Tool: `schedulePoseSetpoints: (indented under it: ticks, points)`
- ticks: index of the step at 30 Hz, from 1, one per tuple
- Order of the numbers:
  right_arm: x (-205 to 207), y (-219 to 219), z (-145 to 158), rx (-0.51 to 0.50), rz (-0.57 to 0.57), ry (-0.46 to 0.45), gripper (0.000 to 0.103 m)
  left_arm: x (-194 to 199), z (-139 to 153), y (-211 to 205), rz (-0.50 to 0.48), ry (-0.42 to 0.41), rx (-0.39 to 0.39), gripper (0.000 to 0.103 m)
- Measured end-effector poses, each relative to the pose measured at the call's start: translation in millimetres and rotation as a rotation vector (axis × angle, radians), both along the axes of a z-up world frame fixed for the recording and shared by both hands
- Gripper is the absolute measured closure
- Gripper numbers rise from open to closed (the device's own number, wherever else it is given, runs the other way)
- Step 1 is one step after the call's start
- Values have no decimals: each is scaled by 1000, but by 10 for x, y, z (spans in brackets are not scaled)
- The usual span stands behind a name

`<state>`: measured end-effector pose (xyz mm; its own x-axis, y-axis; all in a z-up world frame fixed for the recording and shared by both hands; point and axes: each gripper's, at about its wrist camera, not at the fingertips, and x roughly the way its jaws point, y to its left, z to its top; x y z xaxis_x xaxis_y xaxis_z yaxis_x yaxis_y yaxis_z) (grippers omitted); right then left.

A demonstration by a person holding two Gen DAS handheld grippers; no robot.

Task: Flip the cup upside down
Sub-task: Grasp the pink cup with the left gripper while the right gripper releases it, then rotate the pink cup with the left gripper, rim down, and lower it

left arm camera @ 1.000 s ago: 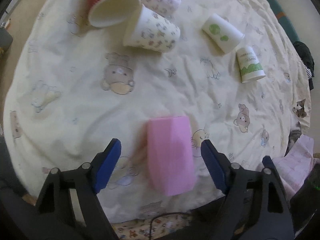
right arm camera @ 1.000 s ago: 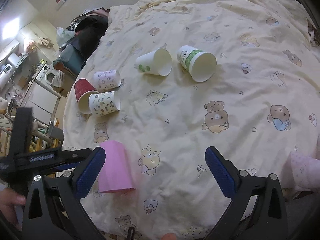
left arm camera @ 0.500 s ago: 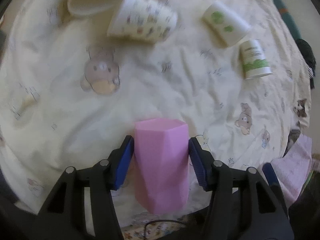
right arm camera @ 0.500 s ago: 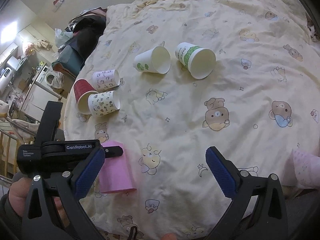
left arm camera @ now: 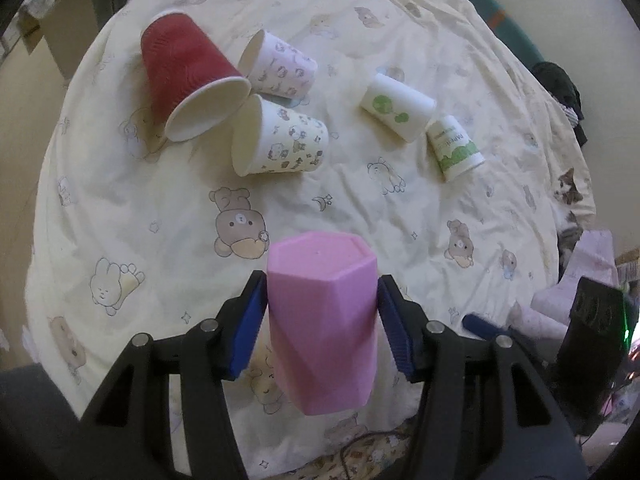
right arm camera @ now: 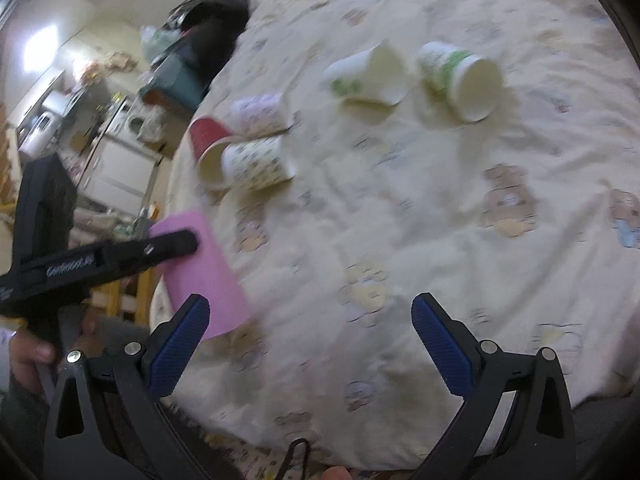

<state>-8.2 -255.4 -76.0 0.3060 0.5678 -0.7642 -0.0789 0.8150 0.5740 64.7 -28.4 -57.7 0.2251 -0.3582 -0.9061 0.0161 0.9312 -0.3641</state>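
Note:
A pink faceted cup [left arm camera: 324, 320] is held between the blue pads of my left gripper [left arm camera: 322, 332], lifted off the bedspread, its closed base pointing away from the camera. In the right wrist view the same pink cup [right arm camera: 204, 280] hangs at the left, tilted, with the left gripper's black arm across it. My right gripper [right arm camera: 310, 344] is open and empty above the near edge of the bed.
Several paper cups lie on their sides on the cream bear-print bedspread [left arm camera: 160, 208]: a red cup [left arm camera: 184, 76], two patterned cups [left arm camera: 280, 140], and two green-printed cups [left arm camera: 396, 106]. Furniture and clutter stand beyond the bed's left edge [right arm camera: 120, 152].
My left gripper closed on the pink cup, which lay on the bedspread, and lifted it. My right gripper moved slightly and stayed open.

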Motion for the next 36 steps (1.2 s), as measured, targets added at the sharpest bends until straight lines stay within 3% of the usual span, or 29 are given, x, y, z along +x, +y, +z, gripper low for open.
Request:
schedulePoseSetpoints:
  ticks: [8, 12, 19, 26, 32, 36]
  points:
    - [-16, 314, -43, 57, 124, 21, 0, -8, -66, -87, -14, 5, -20, 52]
    - [-8, 409, -124, 15, 151, 46, 0, -48, -5, -153, -44, -7, -17, 52]
    - [76, 287, -294, -80, 71, 104, 0, -128, 155, -267, -112, -40, 35, 53]
    - [126, 210, -327, -171, 26, 97, 0, -132, 225, -327, -132, -43, 54, 53]
    - [88, -48, -170, -147, -71, 41, 0, 15, 315, -470, -135, -133, 253, 53]
    - [34, -350, -55, -122, -188, 1, 0, 173, 259, -565, -124, -156, 307, 53]
